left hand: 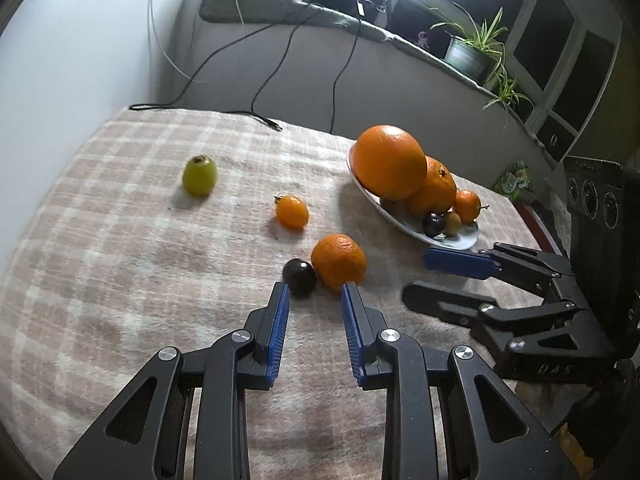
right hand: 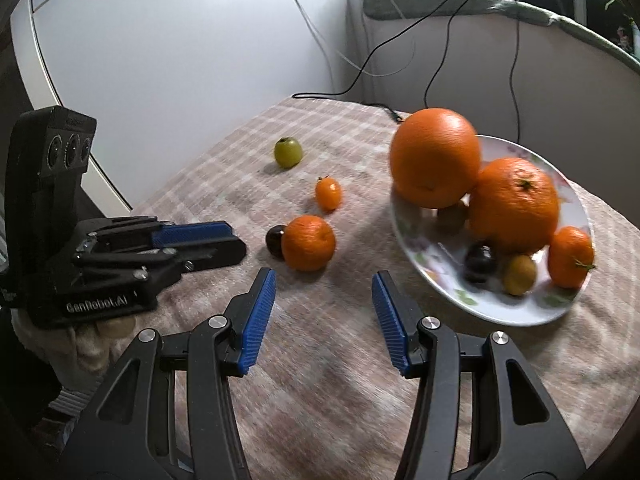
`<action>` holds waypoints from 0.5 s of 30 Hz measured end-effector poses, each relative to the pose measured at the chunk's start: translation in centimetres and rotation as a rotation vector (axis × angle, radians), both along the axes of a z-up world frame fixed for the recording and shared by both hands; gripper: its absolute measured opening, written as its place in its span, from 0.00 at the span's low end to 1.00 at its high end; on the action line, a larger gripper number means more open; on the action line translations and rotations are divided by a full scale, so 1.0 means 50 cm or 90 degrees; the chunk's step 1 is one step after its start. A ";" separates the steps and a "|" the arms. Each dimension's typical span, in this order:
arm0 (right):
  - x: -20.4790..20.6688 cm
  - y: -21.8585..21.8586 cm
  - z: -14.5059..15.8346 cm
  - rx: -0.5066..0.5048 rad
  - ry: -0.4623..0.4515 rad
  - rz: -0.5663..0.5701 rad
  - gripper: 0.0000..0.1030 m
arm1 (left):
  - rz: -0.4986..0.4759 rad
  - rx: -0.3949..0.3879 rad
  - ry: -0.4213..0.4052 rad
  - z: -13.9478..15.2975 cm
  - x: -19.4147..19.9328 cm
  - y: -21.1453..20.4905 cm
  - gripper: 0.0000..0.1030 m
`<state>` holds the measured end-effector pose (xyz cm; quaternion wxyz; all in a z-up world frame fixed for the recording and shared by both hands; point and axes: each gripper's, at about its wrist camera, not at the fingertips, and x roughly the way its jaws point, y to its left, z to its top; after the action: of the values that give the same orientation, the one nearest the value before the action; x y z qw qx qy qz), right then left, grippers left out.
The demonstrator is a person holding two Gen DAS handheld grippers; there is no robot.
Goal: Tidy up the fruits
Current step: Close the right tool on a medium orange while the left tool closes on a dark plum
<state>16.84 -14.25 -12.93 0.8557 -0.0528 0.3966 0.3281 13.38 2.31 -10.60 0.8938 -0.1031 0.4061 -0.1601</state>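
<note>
A white plate (right hand: 520,320) (left hand: 466,242) carries a big orange (right hand: 436,158), a second orange (right hand: 514,206), a small mandarin (right hand: 570,256), a dark grape (right hand: 480,262) and a yellowish fruit (right hand: 519,274). Loose on the checked blanket lie a mandarin (left hand: 339,260) (right hand: 308,243), a dark round fruit (left hand: 299,277) beside it, a small orange fruit (left hand: 292,211) and a green fruit (left hand: 200,176). My left gripper (left hand: 315,286) (right hand: 236,242) stands narrowly open and empty, its tips just short of the mandarin and dark fruit. My right gripper (right hand: 324,276) (left hand: 416,278) is open and empty, left of the plate.
The blanket (left hand: 140,240) covers a rounded table against a white wall. Black cables (left hand: 264,80) hang down behind, one plug lying on the far edge. A potted plant (left hand: 472,48) stands on the sill at the back right.
</note>
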 end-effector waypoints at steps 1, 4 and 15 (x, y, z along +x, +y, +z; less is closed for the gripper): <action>0.002 0.006 -0.003 -0.003 0.000 0.004 0.51 | -0.001 0.001 0.001 -0.002 0.003 0.000 0.25; 0.009 0.018 -0.011 -0.012 0.004 0.010 0.51 | -0.007 0.008 0.006 -0.010 0.014 -0.004 0.25; 0.032 0.039 -0.034 -0.036 0.014 0.023 0.51 | -0.026 0.027 0.028 -0.036 0.045 -0.005 0.25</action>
<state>18.42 -12.30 -14.65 0.8434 -0.0804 0.4139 0.3329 15.62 2.08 -12.41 0.8832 -0.0791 0.4307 -0.1677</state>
